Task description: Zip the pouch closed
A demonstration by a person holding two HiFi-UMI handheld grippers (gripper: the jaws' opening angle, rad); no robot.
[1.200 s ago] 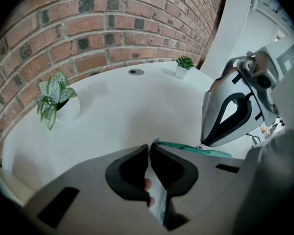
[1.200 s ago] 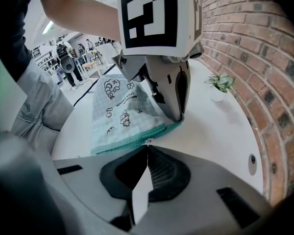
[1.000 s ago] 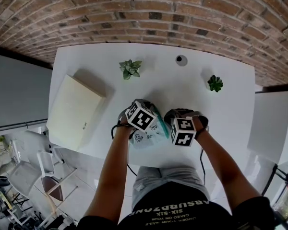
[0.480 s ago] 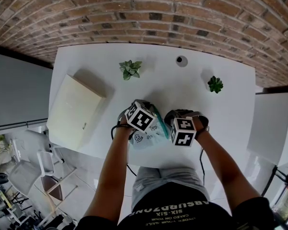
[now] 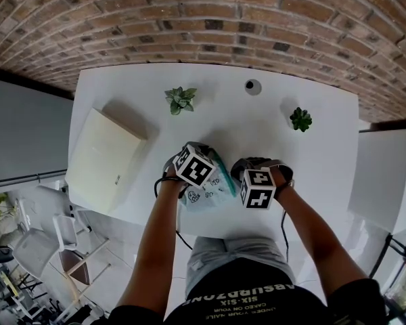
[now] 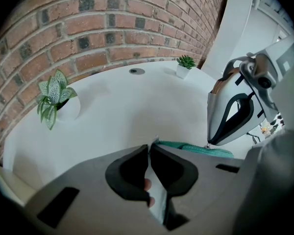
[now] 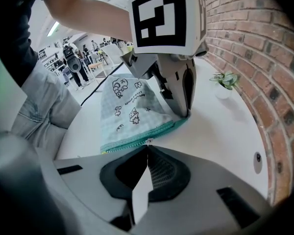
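The pouch [image 5: 213,185] lies on the white counter [image 5: 291,161] close to its near edge. Its long axis and its teal zip edge [image 7: 126,140] run from the left claw [image 6: 149,147] across to the right claw [image 7: 147,147]. The left claw is clenched on the pouch's end. The right claw is clenched on the small zip pull [image 7: 148,141] partway along that edge. Left of the pouch sits a cream box [image 5: 108,158]. Beyond the pouch stand 2 potted plants, a pale-leaved plant [image 5: 180,99] and a dark green plant [image 5: 300,119], then a brick wall [image 5: 210,19].

no visible change — view drifts slightly
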